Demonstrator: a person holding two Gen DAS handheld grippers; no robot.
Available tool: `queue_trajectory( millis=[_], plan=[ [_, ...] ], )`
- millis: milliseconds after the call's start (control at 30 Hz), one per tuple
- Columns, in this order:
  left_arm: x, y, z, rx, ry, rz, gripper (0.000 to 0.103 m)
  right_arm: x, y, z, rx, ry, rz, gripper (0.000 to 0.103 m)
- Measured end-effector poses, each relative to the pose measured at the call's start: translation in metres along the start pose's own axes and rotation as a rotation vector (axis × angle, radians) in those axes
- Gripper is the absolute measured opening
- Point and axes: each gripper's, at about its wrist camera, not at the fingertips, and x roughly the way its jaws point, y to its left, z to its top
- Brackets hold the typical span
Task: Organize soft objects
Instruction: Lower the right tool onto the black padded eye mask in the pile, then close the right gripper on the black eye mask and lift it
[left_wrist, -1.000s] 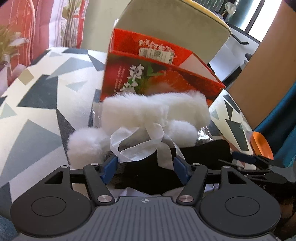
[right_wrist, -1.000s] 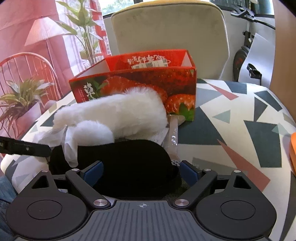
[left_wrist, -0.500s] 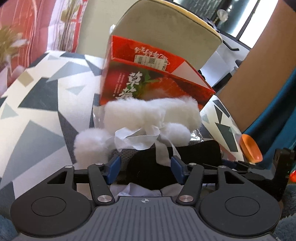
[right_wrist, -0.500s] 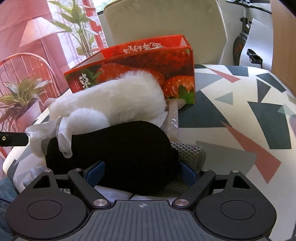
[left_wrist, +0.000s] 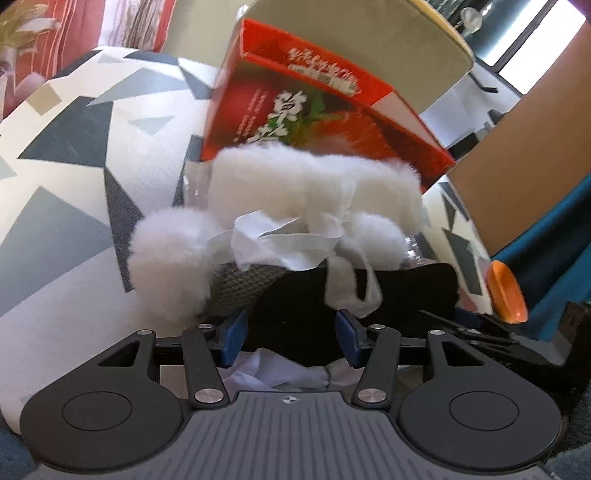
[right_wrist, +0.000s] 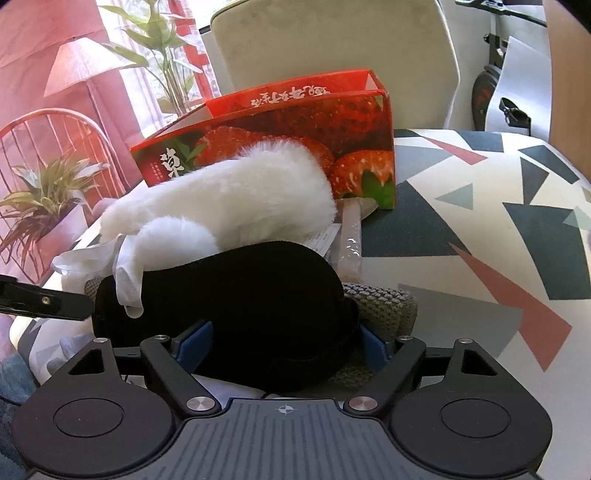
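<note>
A pile of soft things lies on the patterned table in front of a red strawberry box. On top is a white fluffy piece with pompoms and ribbon. Under it lie a black soft pad, a grey knitted cloth and a pale cloth. My left gripper has its blue pads either side of the black pad's near end. My right gripper straddles the black pad's other end. Both jaws look pressed on the pad.
A beige chair stands behind the box. An orange object sits at the table's right edge. A clear plastic packet lies right of the fluffy piece. Plants and a lamp stand at left. Bare tablecloth lies to the right.
Both grippers have pushed forward into the pile and lifted slightly; the box now looks nearer and tilted in the left wrist view. The black pad sits deeper between both pairs of fingers.
</note>
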Motion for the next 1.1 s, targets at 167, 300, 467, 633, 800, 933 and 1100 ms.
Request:
queue_trajectory(
  millis=[167, 300, 467, 633, 800, 933, 1100],
  plan=[
    [0.003, 0.004, 0.002, 0.001, -0.004, 0.021, 0.055, -0.001, -0.003, 0.000, 0.008, -0.005, -0.008, 0.076],
    [0.007, 0.003, 0.010, 0.028, 0.003, -0.008, 0.055, -0.002, -0.003, 0.000, 0.005, -0.013, -0.010, 0.075],
    [0.017, -0.004, 0.008, 0.065, 0.030, -0.022, 0.055, -0.007, -0.003, 0.003, -0.013, -0.037, -0.022, 0.074],
    [0.025, 0.000, 0.004, 0.037, 0.050, -0.025, 0.055, -0.007, 0.001, 0.004, -0.050, -0.046, -0.024, 0.072],
    [0.024, -0.005, 0.004, 0.055, 0.044, -0.019, 0.054, -0.005, 0.003, 0.002, -0.067, -0.038, -0.016, 0.072],
    [0.019, -0.006, 0.004, 0.056, 0.027, 0.000, 0.037, -0.007, -0.001, 0.003, -0.044, -0.044, -0.009, 0.066],
    [0.010, -0.006, 0.005, 0.056, -0.005, -0.012, 0.027, -0.013, -0.004, 0.005, -0.043, -0.072, -0.021, 0.058]
  ],
)
